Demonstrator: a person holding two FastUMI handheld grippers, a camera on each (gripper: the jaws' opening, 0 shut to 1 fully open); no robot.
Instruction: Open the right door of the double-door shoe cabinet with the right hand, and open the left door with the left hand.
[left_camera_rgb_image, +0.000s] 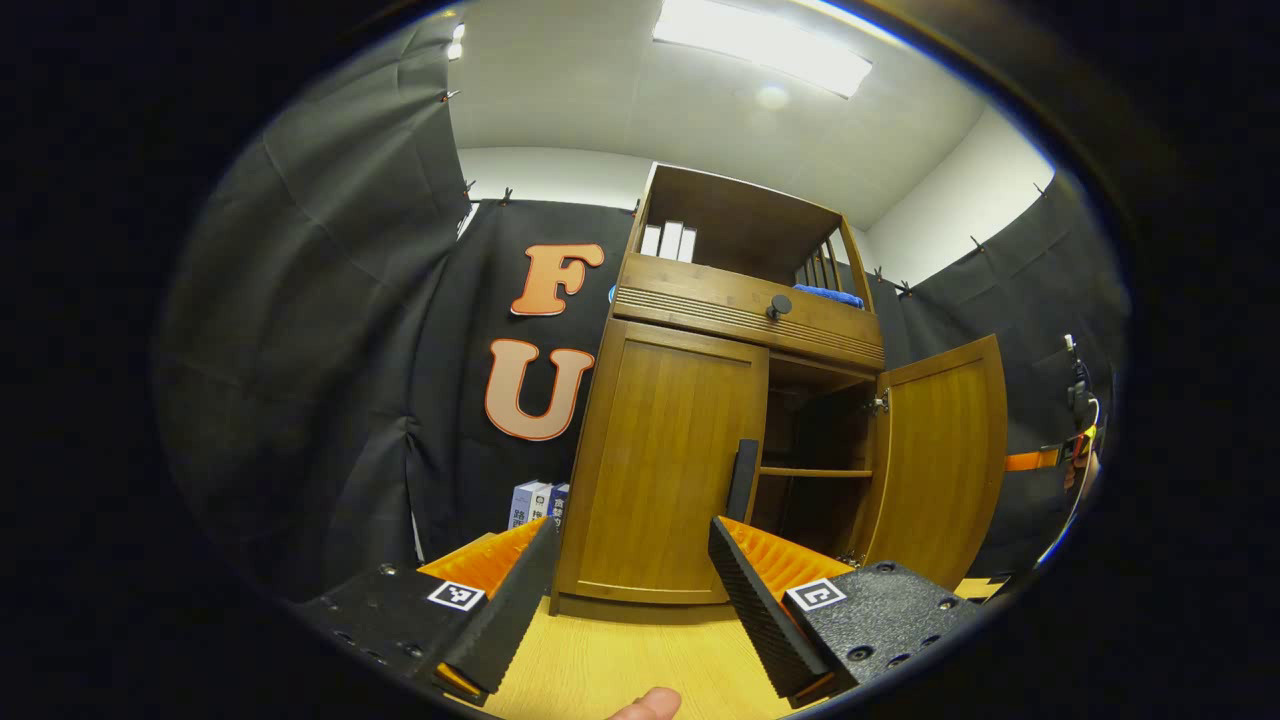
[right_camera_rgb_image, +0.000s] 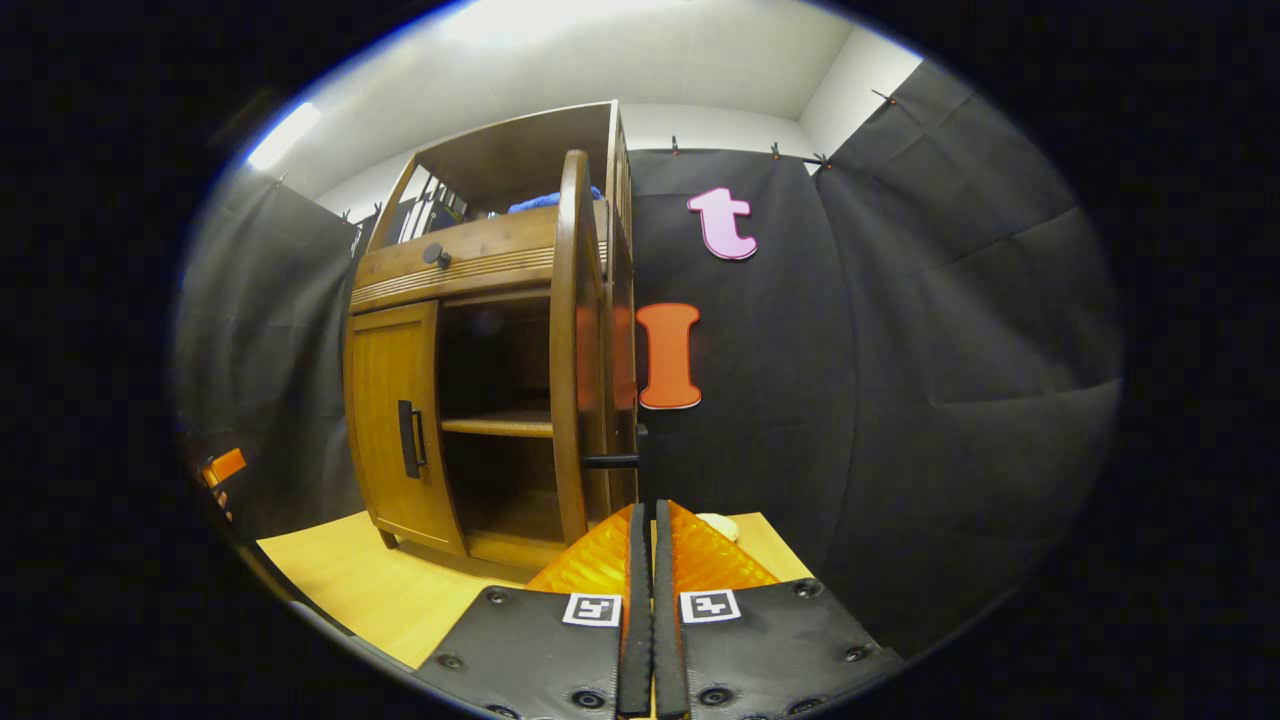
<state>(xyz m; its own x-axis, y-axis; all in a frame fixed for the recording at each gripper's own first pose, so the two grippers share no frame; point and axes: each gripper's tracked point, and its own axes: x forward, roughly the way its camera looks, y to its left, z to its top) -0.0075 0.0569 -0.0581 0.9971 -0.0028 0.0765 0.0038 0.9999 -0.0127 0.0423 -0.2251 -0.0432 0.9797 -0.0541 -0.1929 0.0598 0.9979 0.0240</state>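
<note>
The wooden shoe cabinet (left_camera_rgb_image: 700, 400) stands on a pale wooden floor (left_camera_rgb_image: 600, 660). Its top shelf holds white boxes (left_camera_rgb_image: 668, 241) at the left and a blue cloth (left_camera_rgb_image: 828, 294) at the right. The left door (left_camera_rgb_image: 665, 465) is closed and has a dark handle (left_camera_rgb_image: 742, 478); the right door (left_camera_rgb_image: 945, 455) is swung open, showing an inner shelf (left_camera_rgb_image: 815, 471). The left gripper (left_camera_rgb_image: 630, 590) has its fingers wide apart before the left door. The right gripper (right_camera_rgb_image: 648, 580) has its fingers together, holding nothing, below the right door's edge.

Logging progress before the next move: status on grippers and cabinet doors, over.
Left gripper open, short of left door handle. Right gripper shut, empty. Right door open, left door closed. Nothing in the way.
</note>
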